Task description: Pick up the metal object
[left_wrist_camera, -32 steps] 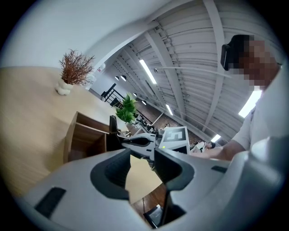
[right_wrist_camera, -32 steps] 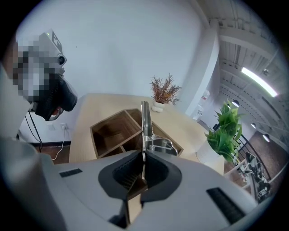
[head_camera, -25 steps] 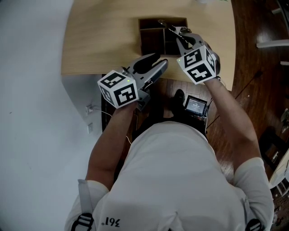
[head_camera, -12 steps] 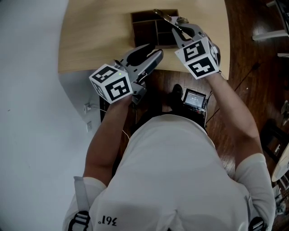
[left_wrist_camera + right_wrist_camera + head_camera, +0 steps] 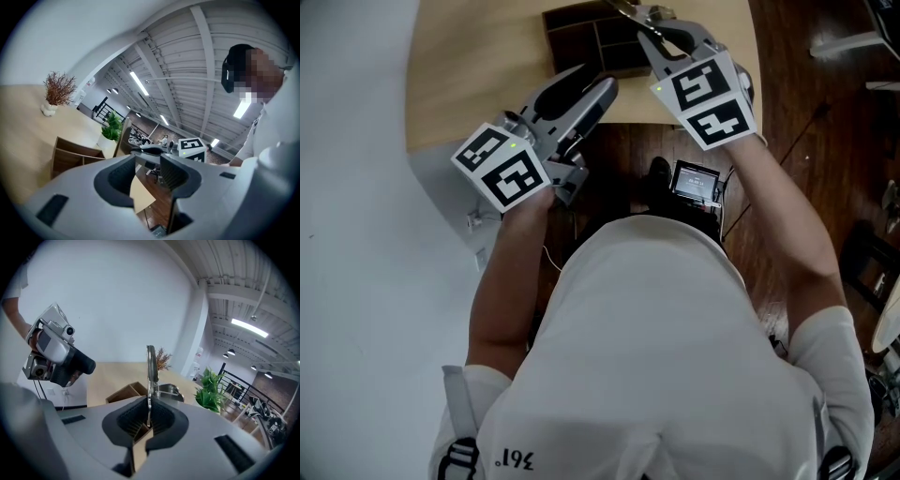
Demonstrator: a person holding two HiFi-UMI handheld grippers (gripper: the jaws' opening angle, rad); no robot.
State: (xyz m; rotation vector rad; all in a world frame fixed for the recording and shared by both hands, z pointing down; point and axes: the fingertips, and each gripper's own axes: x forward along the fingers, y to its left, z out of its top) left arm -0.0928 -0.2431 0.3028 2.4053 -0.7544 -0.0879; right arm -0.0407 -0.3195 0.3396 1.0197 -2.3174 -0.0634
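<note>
One metal object (image 5: 151,365) sits clamped in my right gripper (image 5: 148,420), pointing to twelve o'clock. My left gripper (image 5: 146,174) gapes empty. Grasp looks made; next, lift clear.

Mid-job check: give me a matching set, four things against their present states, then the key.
Things:
1 left gripper
2 right gripper
3 metal object
4 wooden box

States:
A gripped, sticking out past the jaw tips
B open, nothing between its jaws
C standing on the table
D shut on something thin

Pairs: 1-B, 2-D, 3-A, 4-C
</note>
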